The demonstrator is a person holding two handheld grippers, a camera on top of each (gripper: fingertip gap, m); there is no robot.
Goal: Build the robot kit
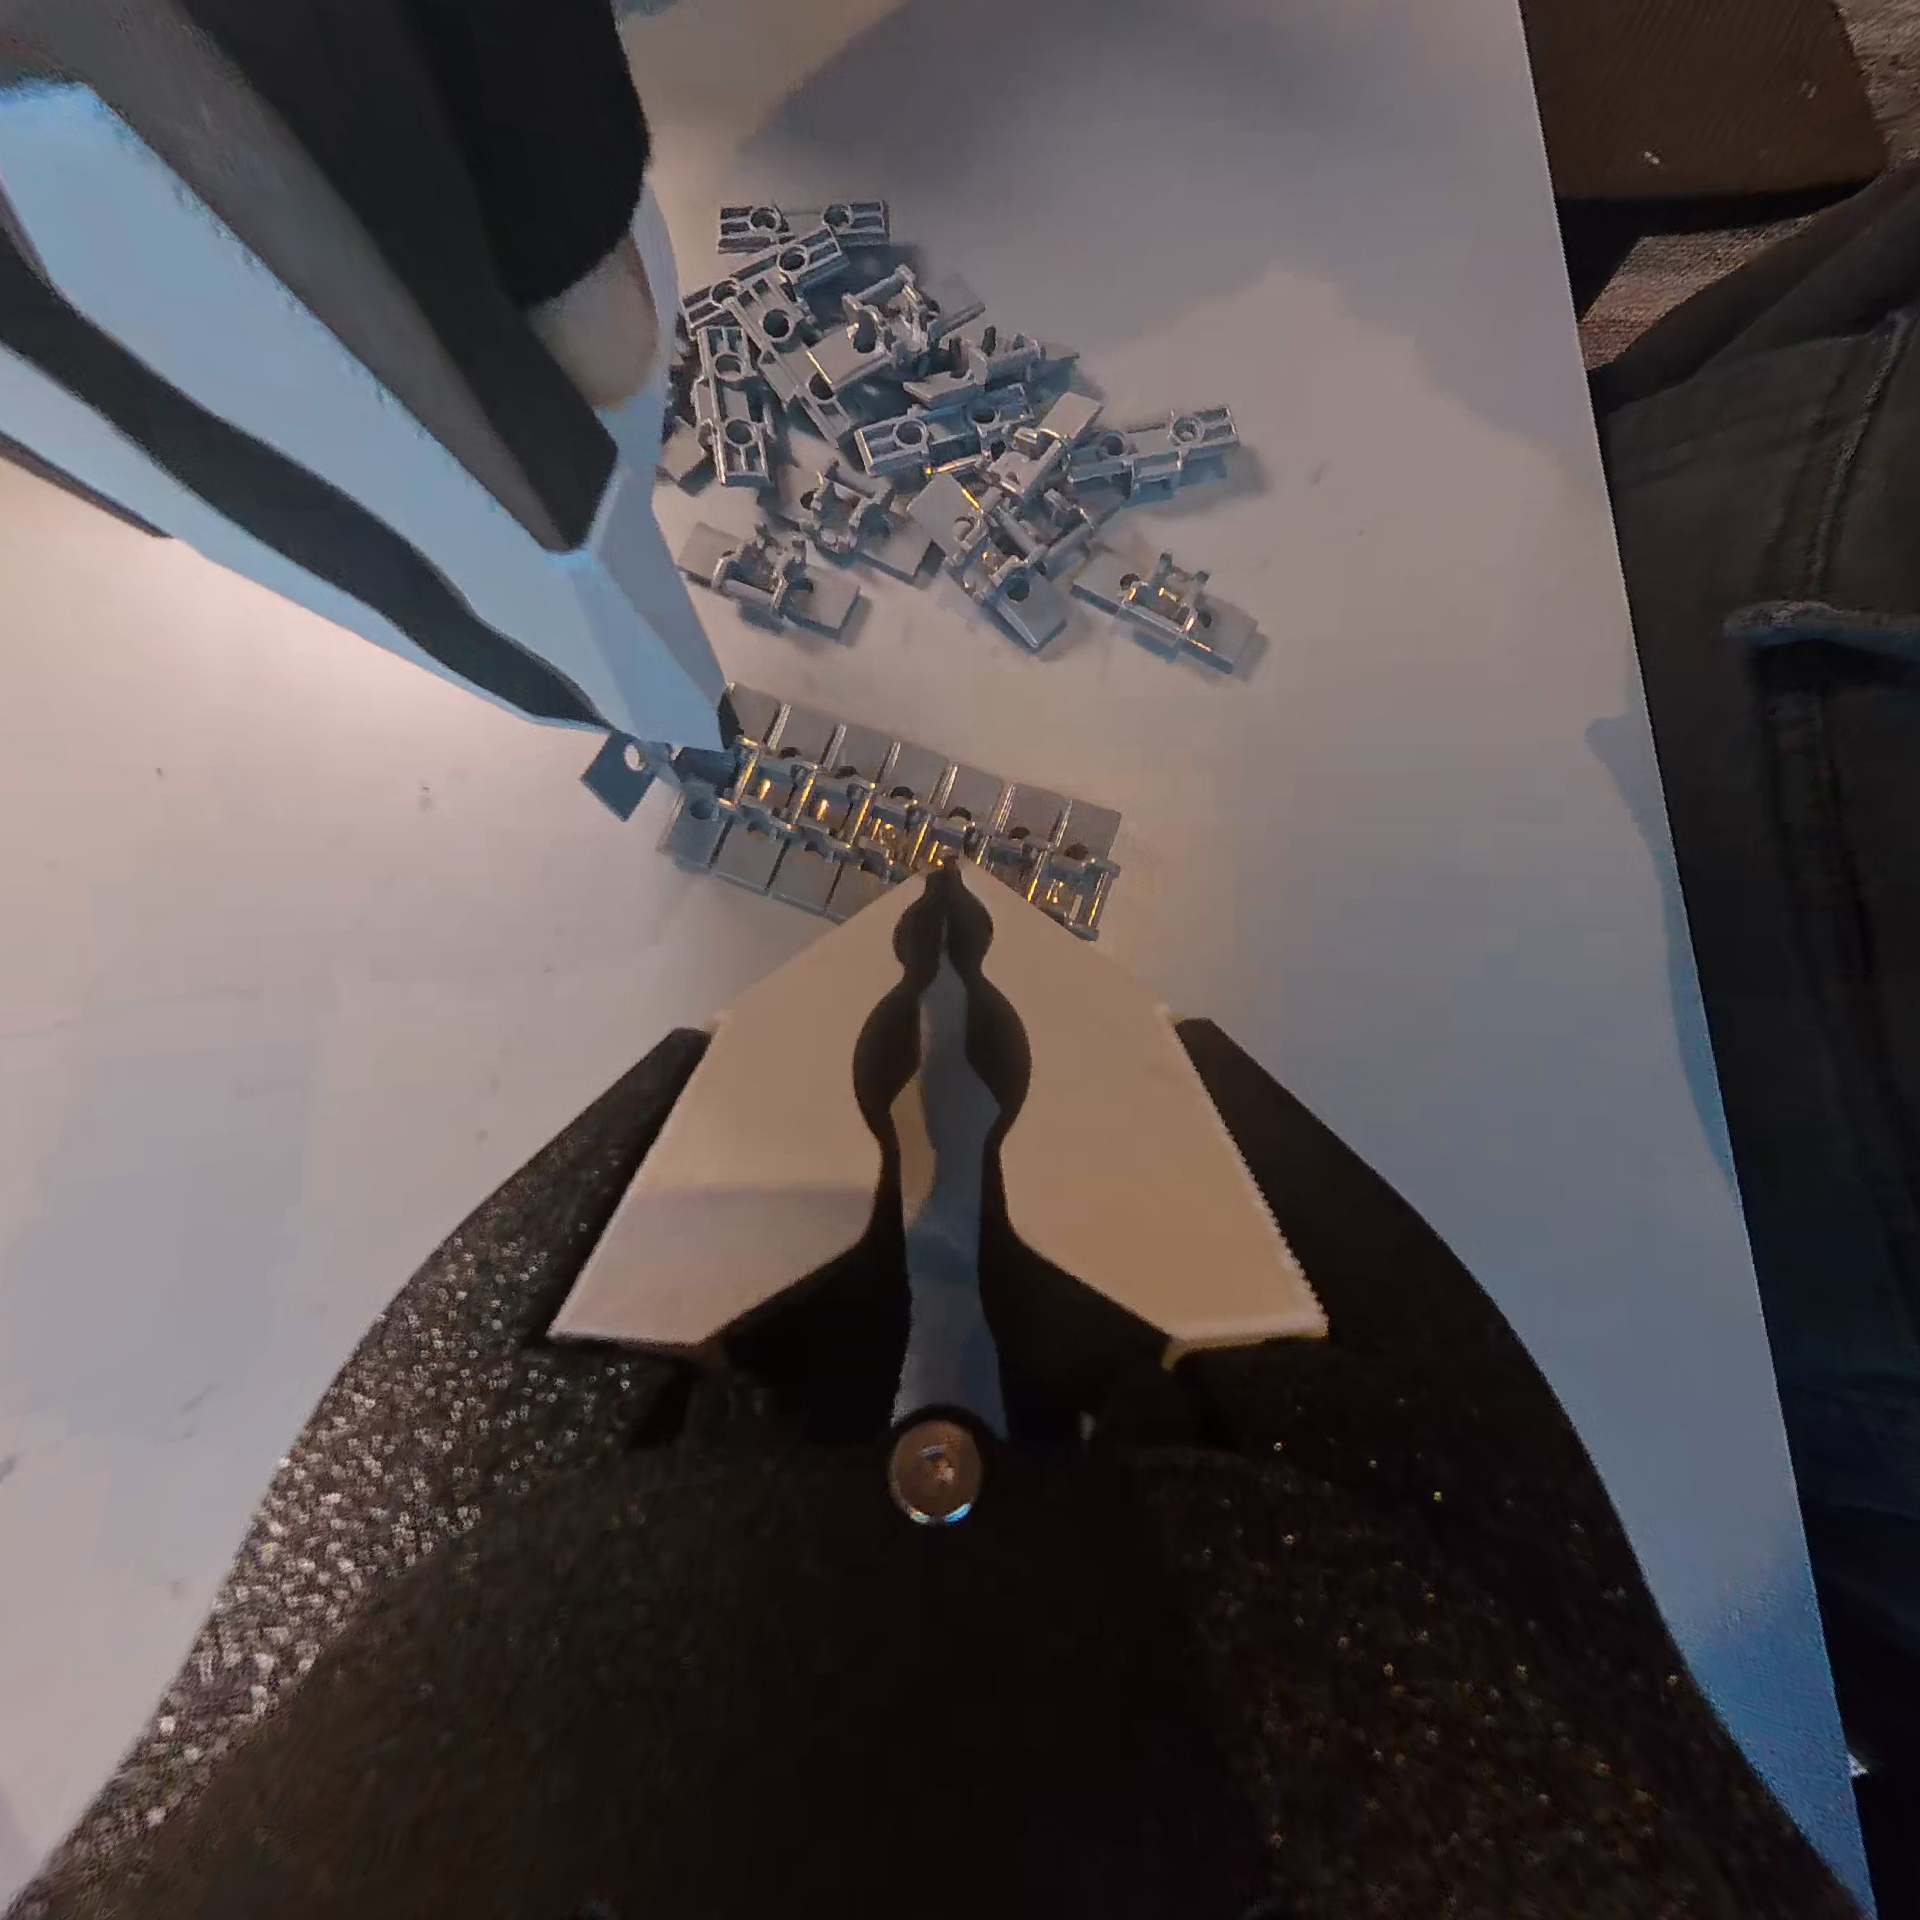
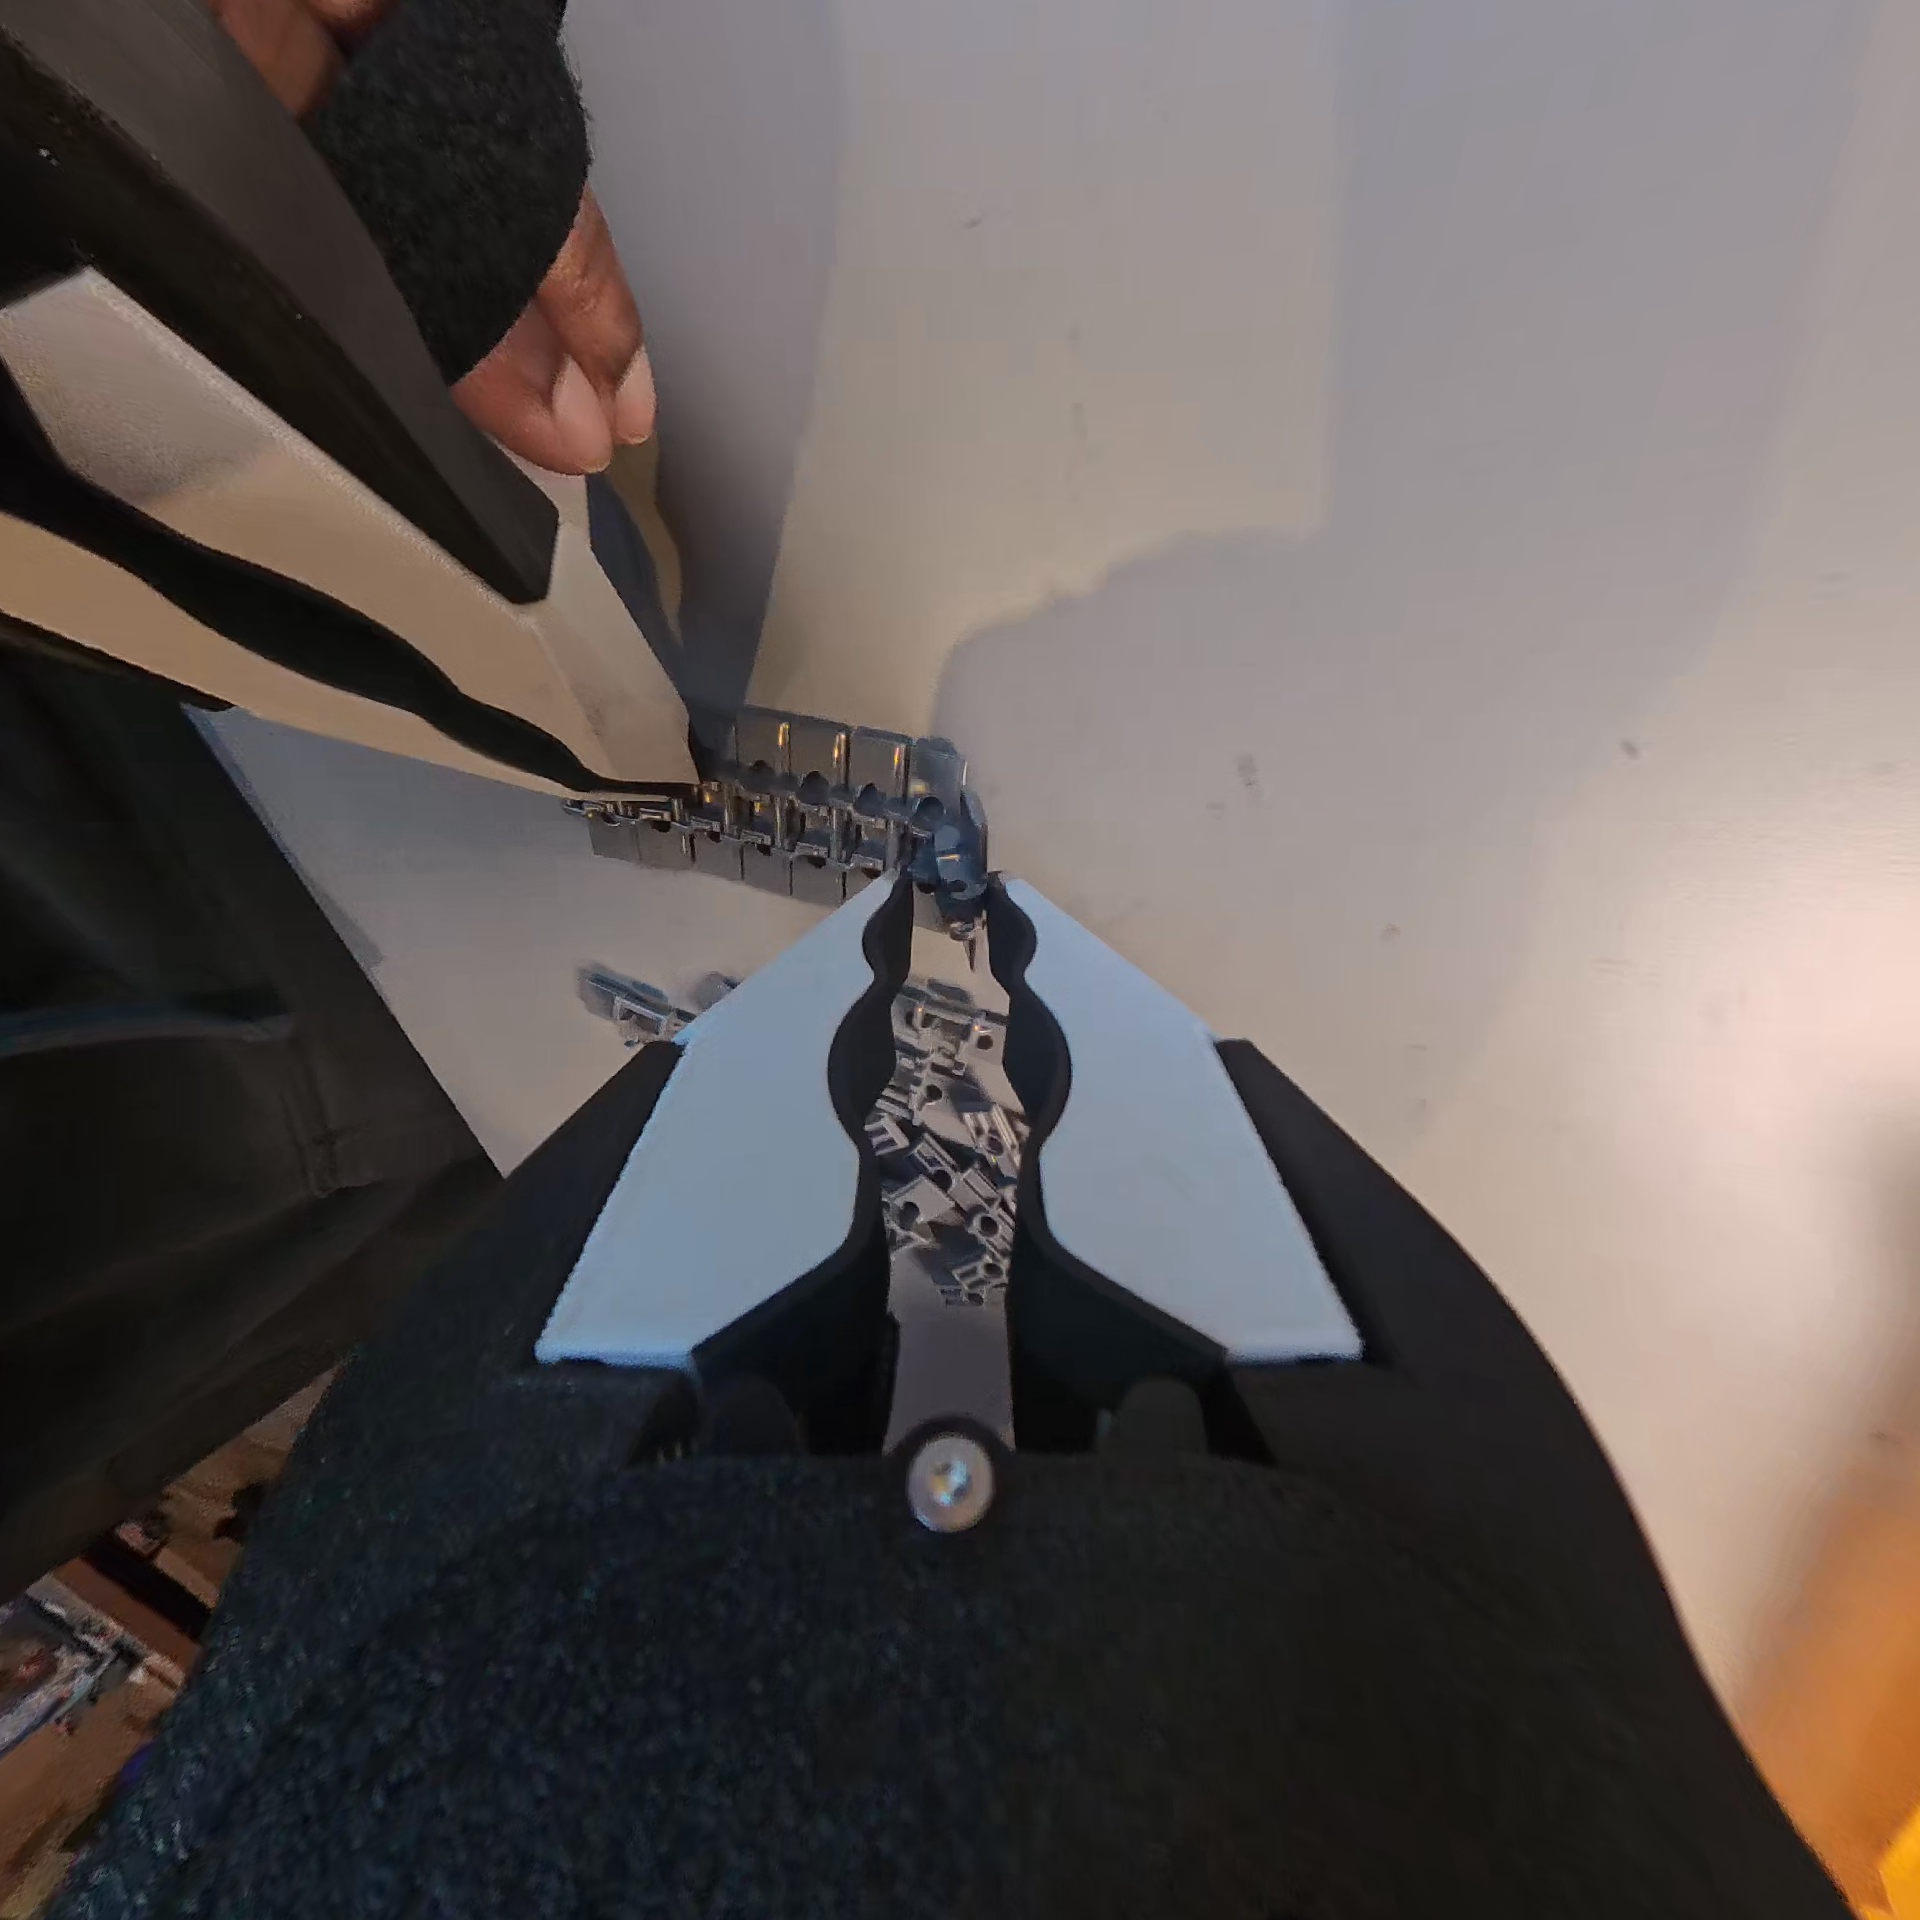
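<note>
A chain of joined grey track links (image 1: 894,821) lies on the white table (image 1: 1351,935). My left gripper (image 1: 943,878) is shut, with its tips pinched on the chain's middle ridge near its right part. My right gripper (image 2: 951,896) is shut on a single grey link (image 2: 954,844), held tilted against the end of the chain (image 2: 769,810). In the left wrist view the right gripper (image 1: 665,748) comes in from the upper left, with the link (image 1: 621,784) at the chain's left end. In the right wrist view the left gripper (image 2: 691,779) sits on the chain's far part.
A pile of loose grey links (image 1: 935,416) lies just beyond the chain and shows between my right fingers (image 2: 951,1174). A hand (image 2: 582,353) in a black glove holds the other gripper. Dark clothing (image 1: 1766,727) lies past the table's right edge. My right fingertips sit around 6 centimeters from my left ones.
</note>
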